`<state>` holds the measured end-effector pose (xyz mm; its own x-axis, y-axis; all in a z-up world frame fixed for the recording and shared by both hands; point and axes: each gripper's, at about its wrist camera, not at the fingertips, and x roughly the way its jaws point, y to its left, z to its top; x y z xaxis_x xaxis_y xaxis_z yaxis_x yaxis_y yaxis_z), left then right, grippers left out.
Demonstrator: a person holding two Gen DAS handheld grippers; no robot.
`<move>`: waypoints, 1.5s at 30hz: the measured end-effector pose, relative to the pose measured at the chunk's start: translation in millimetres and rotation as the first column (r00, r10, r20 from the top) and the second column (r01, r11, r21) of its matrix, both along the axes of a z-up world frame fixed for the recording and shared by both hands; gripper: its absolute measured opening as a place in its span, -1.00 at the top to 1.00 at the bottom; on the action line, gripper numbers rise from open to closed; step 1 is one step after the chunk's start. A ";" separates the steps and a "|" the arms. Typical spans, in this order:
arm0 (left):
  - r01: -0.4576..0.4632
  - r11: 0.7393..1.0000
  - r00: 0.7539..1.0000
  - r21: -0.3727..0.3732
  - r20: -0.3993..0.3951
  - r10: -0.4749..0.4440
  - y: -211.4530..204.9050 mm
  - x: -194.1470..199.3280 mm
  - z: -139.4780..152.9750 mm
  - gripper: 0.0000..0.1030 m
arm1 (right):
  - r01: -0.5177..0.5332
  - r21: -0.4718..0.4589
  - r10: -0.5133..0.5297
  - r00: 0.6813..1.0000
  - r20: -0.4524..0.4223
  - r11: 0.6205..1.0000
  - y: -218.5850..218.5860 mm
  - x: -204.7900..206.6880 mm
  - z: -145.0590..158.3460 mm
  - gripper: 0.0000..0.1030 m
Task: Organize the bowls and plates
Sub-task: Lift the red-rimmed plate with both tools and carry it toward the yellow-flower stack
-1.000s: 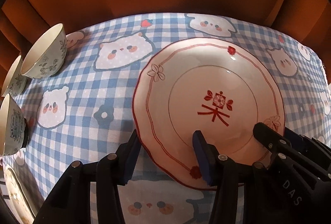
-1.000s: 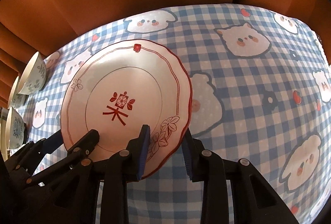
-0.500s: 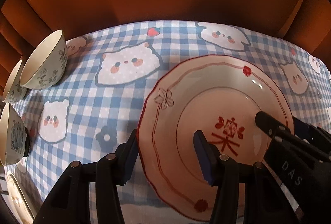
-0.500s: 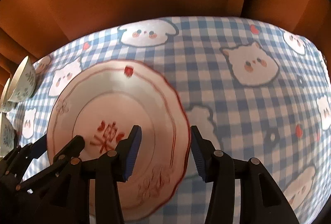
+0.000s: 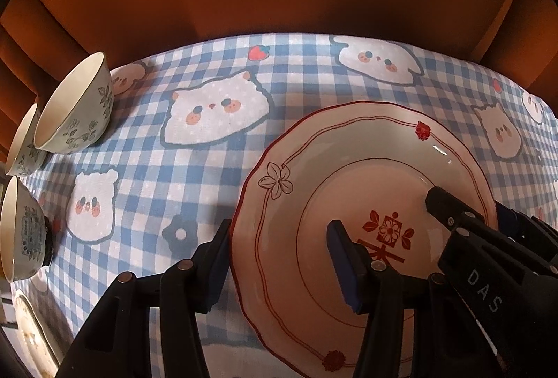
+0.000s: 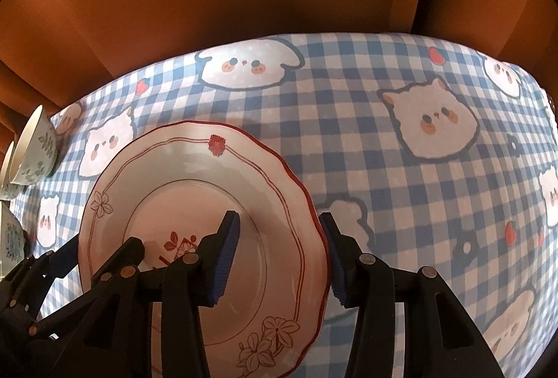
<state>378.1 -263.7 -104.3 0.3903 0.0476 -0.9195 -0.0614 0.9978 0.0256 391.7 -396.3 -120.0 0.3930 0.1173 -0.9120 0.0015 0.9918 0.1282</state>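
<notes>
The plate (image 5: 366,203) lies flat on the checked cloth (image 5: 209,175), at the lower right of the left view and the lower left of the right view. Each tong has one finger over the plate and one finger outside its rim.

The left gripper (image 5: 279,269) is spread. Its rim side sits in the gap, and the pads do not look like they press on it. The right gripper (image 6: 279,259) is spread too, with the other side of the rim between its fingers. I see a gap beside each pad, so nothing is pinched.

I think the step is to let the plate rest here, or to take hold of it again to move it. To do it well, keep both tongs level with each other, so the plate does not tip. If lifting, squeeze both sides at the same time and go up slowly. If letting go, pull straight back so no finger hooks the wavy rim.

The bowls (image 5: 75,105) stand at the left edge of the left view, well apart from the plate. Stay away from them, because a bump could knock one over.
</notes>
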 end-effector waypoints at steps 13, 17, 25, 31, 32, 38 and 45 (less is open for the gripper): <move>0.003 1.000 1.000 -0.015 -0.022 -0.003 4.6 -42.0 -0.4 -0.02 | 0.000 -0.034 -0.001 0.999 -0.044 0.999 -1.3 -51.5 8.9 0.03; 0.013 1.000 1.000 -0.010 -0.028 -0.013 5.8 -62.4 -1.4 -0.02 | 0.001 -0.048 -0.004 0.998 -0.059 0.999 0.9 -69.4 10.5 0.03; 0.054 0.999 0.998 -0.007 -0.044 -0.054 8.6 -93.7 4.7 -0.02 | -0.014 -0.072 0.008 0.997 -0.078 0.997 8.2 -104.1 17.2 0.03; 0.065 0.998 0.997 0.000 -0.029 -0.065 10.2 -114.1 18.4 -0.02 | -0.013 -0.074 0.008 0.997 -0.071 0.997 11.0 -120.3 27.2 0.03; 0.063 0.998 0.998 0.000 -0.025 -0.063 11.2 -116.9 21.0 -0.02 | -0.015 -0.074 0.010 0.998 -0.068 0.997 11.9 -122.0 29.4 0.03; 0.073 0.997 0.997 0.004 -0.003 -0.073 19.0 -129.7 33.7 -0.03 | -0.014 -0.073 0.011 0.999 -0.043 0.997 18.1 -132.3 43.8 0.03; 0.065 0.998 0.998 0.001 0.024 -0.065 36.9 -150.3 46.8 -0.03 | -0.020 -0.072 0.019 1.000 -0.017 0.997 34.5 -150.9 59.5 0.03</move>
<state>227.8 -226.8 -57.5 0.4146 0.0216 -0.9098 0.0028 0.9997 0.0250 240.8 -361.8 -60.4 0.3766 0.0583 -0.9245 -0.0167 0.9983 0.0561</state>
